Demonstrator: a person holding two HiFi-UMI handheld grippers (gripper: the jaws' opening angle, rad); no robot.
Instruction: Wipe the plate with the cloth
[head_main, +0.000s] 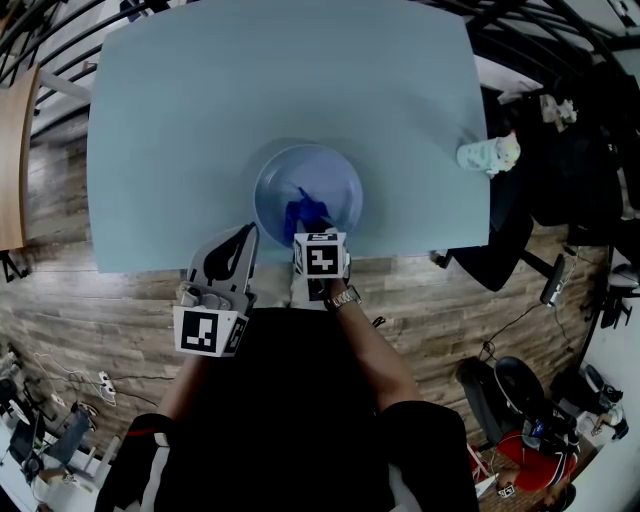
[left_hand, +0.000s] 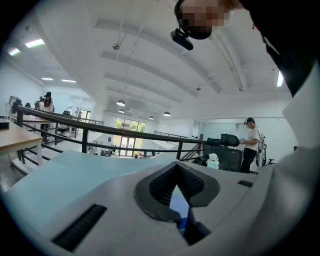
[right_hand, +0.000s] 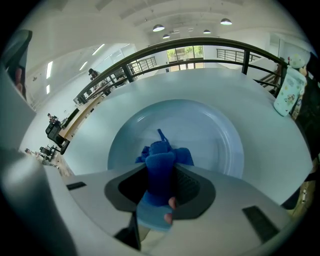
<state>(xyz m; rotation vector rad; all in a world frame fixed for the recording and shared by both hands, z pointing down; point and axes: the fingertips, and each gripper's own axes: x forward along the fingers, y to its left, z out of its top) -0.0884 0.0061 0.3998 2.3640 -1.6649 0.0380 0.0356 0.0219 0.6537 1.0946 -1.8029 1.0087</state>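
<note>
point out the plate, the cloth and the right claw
plate (right_hand: 220, 135), right gripper view, bare inner surface right of cloth
cloth (right_hand: 165, 150), right gripper view, bunched blue end
right claw (right_hand: 161, 172), right gripper view, between tips clamping cloth

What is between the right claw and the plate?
The blue cloth. The right claw is shut on it, and its bunched end reaches into the plate. The right gripper view shows this best, and the head view agrees.

Plush toy (head_main: 489, 154) at table (head_main: 250, 80) edge
</note>
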